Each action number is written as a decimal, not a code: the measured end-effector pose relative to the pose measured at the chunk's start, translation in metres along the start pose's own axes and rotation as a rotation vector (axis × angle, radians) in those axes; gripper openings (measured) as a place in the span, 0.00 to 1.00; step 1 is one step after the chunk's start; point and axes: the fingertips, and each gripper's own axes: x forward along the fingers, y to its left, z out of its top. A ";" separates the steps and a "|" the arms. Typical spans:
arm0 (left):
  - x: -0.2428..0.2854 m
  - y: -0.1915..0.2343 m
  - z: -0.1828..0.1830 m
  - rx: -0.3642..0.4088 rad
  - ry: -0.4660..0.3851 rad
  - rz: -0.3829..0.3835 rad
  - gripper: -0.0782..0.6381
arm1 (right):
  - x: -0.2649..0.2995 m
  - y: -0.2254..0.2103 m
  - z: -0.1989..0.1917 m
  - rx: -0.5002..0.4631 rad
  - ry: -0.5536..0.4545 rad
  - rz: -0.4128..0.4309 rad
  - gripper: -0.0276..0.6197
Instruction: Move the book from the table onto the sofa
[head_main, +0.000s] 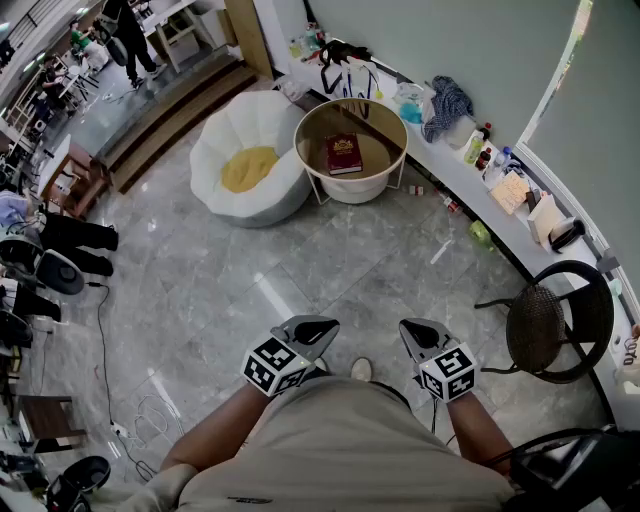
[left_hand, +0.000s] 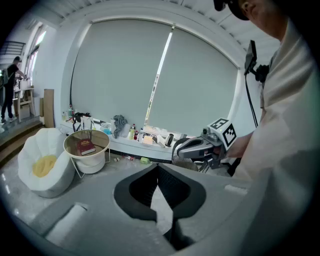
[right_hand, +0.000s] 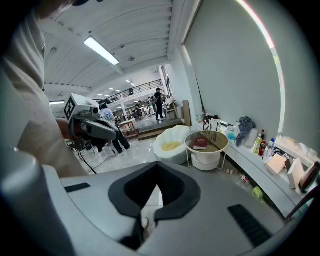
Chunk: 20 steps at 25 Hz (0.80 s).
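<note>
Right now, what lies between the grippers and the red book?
Only bare grey tiled floor up to the round glass-topped table, in the head view.

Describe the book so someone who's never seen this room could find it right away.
Find the white petal-shaped sofa with the yellow cushion. Right beside it stands a round table. The book lies flat on top, its dark red cover standing out against the tan tabletop.

We log bright, even light: pale blind, ceiling strip light, floor glare; fisheye-bent edges, black corners.
</note>
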 end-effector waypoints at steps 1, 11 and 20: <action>0.000 0.003 0.001 -0.015 -0.006 -0.001 0.12 | 0.002 -0.001 0.000 0.001 0.002 0.000 0.06; 0.005 0.059 0.012 -0.083 -0.044 -0.026 0.12 | 0.054 -0.016 0.013 0.024 0.040 -0.009 0.06; 0.026 0.195 0.047 -0.107 -0.087 -0.119 0.13 | 0.159 -0.056 0.058 0.183 0.106 -0.043 0.06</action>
